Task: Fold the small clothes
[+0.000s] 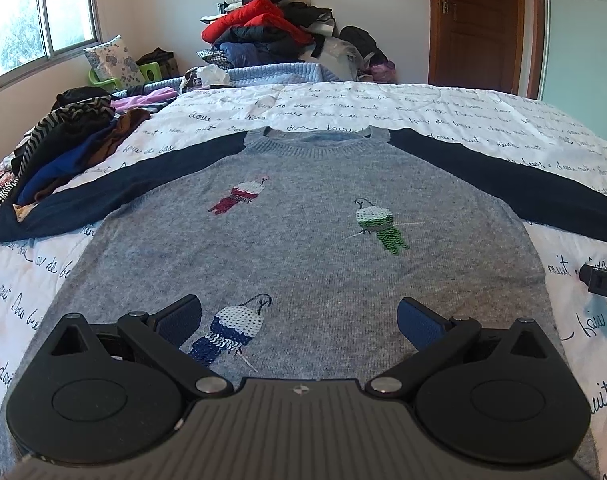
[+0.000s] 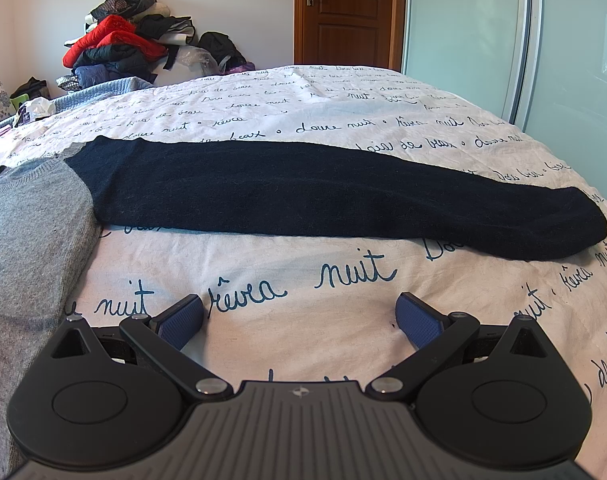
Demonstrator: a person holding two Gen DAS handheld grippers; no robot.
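Our left claw [image 1: 299, 320] is wide, bumpy blue pads [image 1: 179, 322] holding nothing | our right claw [image 2: 299, 318] is wide too | fuzzy gray sweater [image 1: 303, 240] lies flat mid-frame, long dark sleeve [image 2: 323, 196] stretched right | soft white blanket [image 2: 303, 292] with curly writing underneath.

Pale walls [image 1: 175, 8], daylight through a sliding window [image 1: 39, 16] at left. Brown wooden door [image 1: 479, 20] at the far side, beside frosted sliding wardrobe panels [image 2: 463, 40]. Bed under a white cover [image 2: 343, 96] printed with cursive French script. Heaped clothes [image 1: 263, 28] against the far wall; floral cushion [image 1: 115, 62] below the window.
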